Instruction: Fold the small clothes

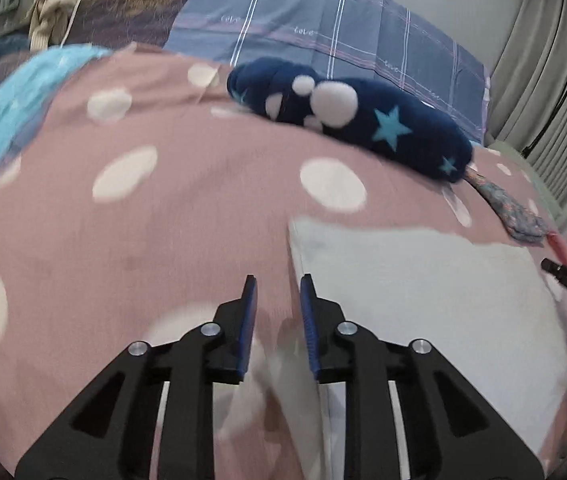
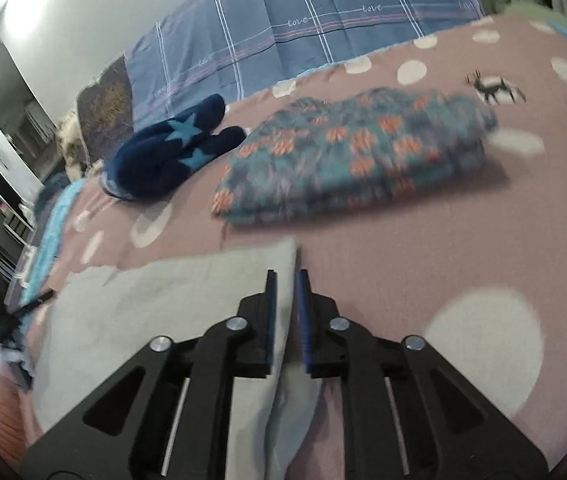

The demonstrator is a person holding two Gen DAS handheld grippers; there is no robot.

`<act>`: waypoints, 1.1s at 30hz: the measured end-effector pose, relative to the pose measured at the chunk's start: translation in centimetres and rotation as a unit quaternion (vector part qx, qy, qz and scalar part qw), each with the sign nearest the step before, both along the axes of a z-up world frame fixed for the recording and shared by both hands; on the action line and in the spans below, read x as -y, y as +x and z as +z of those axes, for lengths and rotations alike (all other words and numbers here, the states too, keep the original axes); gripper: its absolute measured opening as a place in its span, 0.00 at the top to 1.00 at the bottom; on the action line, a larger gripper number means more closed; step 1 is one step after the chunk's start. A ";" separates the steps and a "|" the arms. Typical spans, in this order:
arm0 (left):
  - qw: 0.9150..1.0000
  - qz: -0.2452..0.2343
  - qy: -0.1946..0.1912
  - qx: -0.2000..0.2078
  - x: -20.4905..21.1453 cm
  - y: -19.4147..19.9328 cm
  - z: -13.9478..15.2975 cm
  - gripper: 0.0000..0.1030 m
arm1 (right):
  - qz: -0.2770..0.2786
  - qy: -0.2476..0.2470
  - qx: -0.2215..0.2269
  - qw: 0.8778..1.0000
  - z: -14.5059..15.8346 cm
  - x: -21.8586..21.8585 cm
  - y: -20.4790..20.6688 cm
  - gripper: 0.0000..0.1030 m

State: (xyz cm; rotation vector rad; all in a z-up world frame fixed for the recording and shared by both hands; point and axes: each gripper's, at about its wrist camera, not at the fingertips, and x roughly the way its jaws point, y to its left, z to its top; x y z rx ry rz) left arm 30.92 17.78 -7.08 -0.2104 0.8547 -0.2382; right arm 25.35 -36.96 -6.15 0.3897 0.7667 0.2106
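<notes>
A pale grey-white small garment [image 1: 423, 292] lies flat on the pink polka-dot bedspread [image 1: 123, 240]. My left gripper [image 1: 278, 280] hovers over its left edge, jaws slightly apart with nothing between the tips. In the right wrist view the same garment [image 2: 155, 312] lies lower left; my right gripper [image 2: 285, 274] sits at its right edge, jaws a narrow gap apart, and the cloth edge runs under and between the fingers. Whether it is pinched is unclear. The right gripper's tip [image 1: 563, 274] shows at the far right of the left wrist view.
A dark blue star-patterned plush piece [image 1: 363, 116] [image 2: 171, 148] lies toward the headboard side. A folded teal-and-orange floral garment [image 2: 347, 152] lies ahead of the right gripper. A blue plaid pillow [image 1: 323, 24] and a light blue cloth [image 1: 11, 108] border the bedspread [image 2: 443, 240].
</notes>
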 end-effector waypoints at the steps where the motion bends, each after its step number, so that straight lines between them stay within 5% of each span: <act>1: 1.000 -0.006 -0.007 0.005 -0.1 -1.5 0.2 0.68 | 0.005 -0.004 0.002 1.000 0.0 0.1 -1.5 0.76; 3: 1.000 -0.011 -0.018 0.018 -0.3 -4.5 0.9 0.54 | 0.014 -0.013 0.006 1.000 -0.1 0.1 -4.6 0.73; 11: 0.999 -0.026 -0.036 0.031 0.1 -17.0 1.2 0.40 | 0.025 0.015 0.004 1.000 -2.1 0.0 -17.5 0.64; 15: 0.999 -0.029 -0.035 0.028 0.7 -21.1 0.4 0.26 | 0.026 0.033 0.005 0.999 -3.0 -0.9 -21.7 0.60; 23: 0.994 -0.010 -0.111 0.004 -0.1 -23.6 -1.6 0.25 | 0.020 0.082 -0.003 0.996 -4.1 -2.6 -25.4 0.59; 27: 0.973 -0.009 -0.228 -0.024 -0.6 -23.0 -2.7 0.25 | 0.027 0.120 -0.009 0.992 -4.5 -3.2 -24.8 0.55; 32: 0.961 0.012 -0.275 -0.021 0.1 -20.7 -2.9 0.25 | 0.000 0.195 -0.010 0.981 -5.2 -2.9 -22.1 0.49; 33: 0.960 0.011 -0.280 -0.015 0.5 -20.3 -2.8 0.37 | -0.006 0.201 -0.009 0.980 -5.2 -2.9 -21.6 0.49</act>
